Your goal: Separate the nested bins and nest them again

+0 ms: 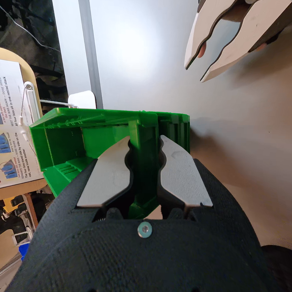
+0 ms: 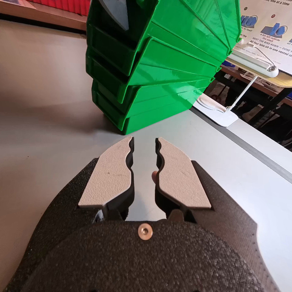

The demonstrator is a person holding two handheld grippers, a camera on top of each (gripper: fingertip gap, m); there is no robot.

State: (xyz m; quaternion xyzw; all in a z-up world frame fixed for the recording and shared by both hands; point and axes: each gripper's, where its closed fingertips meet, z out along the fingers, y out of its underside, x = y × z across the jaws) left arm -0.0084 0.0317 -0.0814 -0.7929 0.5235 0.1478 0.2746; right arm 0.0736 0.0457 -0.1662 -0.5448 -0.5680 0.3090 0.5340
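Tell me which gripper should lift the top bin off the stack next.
Left. The left gripper is already closed on the top bin's front wall. The right gripper is open and empty, short of the green stack.

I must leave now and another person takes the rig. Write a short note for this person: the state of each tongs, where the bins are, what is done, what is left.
Left tongs: shut on the front wall of the top bin.
Right tongs: open, empty, above the mat just in front of the stack, not touching it.
Bins: all green, all nested in one stack on the mat; at least four front lips show.
Done: only the grasp on the top bin; no bin stands alone.
Left: pull the bins apart one at a time, probably steadying the lower ones with the right tongs, stand them side by side, then nest them again.
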